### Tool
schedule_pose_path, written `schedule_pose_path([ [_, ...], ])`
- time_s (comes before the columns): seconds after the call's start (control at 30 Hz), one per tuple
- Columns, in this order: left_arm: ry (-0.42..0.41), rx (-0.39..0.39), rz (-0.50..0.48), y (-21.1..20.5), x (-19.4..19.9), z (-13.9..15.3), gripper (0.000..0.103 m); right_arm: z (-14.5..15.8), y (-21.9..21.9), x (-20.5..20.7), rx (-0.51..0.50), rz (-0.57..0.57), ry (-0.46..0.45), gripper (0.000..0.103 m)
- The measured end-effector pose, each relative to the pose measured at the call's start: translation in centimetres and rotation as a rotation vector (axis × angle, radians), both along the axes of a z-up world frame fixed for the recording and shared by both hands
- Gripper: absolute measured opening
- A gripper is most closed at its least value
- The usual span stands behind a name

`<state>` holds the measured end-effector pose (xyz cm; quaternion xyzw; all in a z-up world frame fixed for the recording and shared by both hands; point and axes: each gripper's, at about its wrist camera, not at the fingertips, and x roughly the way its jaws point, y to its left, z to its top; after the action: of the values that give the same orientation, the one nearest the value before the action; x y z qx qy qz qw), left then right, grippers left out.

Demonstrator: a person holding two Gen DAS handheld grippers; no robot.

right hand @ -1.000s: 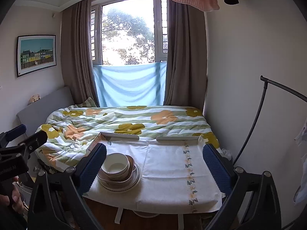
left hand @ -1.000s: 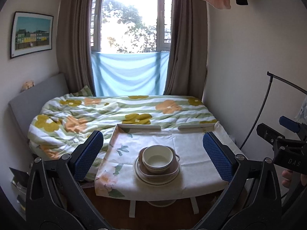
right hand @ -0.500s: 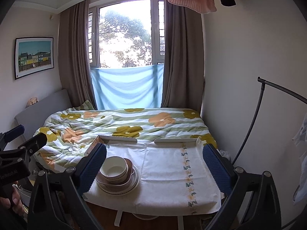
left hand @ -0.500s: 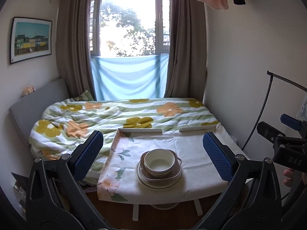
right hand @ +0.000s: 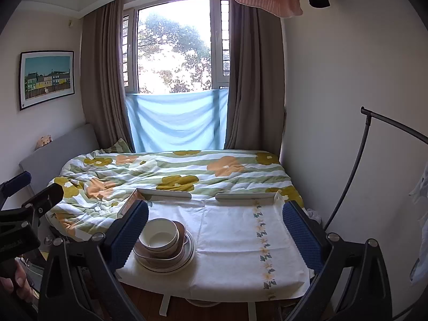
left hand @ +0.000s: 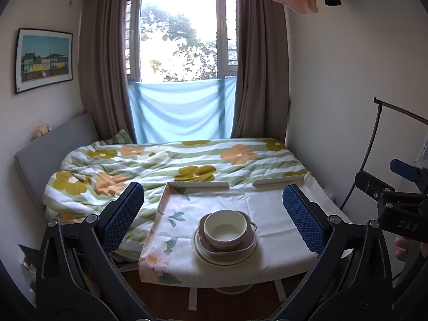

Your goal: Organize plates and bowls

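- Left gripper (left hand: 214,214) was wide open w/ nothing held; blue pads at approx 9 and 3 o'clock of its view, both up off the table (left hand: 267,203).
- Right gripper (right hand: 214,230) was equally wide open, empty; also clear of the table.
- Dish stack sat on the table's cloth: white bowl (left hand: 225,229) on top, nested in a brownish bowl (left hand: 240,247) w/ small side handles, that on a pale plate (left hand: 203,251) w/ dark rim line.
- In left wrist view the stack was just below centre, between the pads, nearer the table's front edge than the back.
- In right wrist view the stack was at approx 7 o'clock, at the table's left front part; the left blue pad overlapped the white bowl (right hand: 159,234) in the picture – contact cannot be told.
- Rest of the cloth, toward 3 o'clock from the stack, was bare w/ a flower-strip print.
- Bed (left hand: 160,163) w/ flowered quilt lay behind the table at 12 o'clock, the window (left hand: 176,34) beyond it.
- Each view caught the other gripper at its edge, plus part of a hand (left hand: 409,248) holding it.
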<state>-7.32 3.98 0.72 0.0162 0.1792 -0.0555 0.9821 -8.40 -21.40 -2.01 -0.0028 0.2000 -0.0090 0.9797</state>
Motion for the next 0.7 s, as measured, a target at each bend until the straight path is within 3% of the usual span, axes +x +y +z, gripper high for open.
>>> schedule_pose_path([
  [0.7, 0.006, 0.008, 0.003, 0.14, -0.01, -0.13, 0.103, -0.86, 0.67, -0.08, 0.003, -0.012, 0.014, 0.1],
])
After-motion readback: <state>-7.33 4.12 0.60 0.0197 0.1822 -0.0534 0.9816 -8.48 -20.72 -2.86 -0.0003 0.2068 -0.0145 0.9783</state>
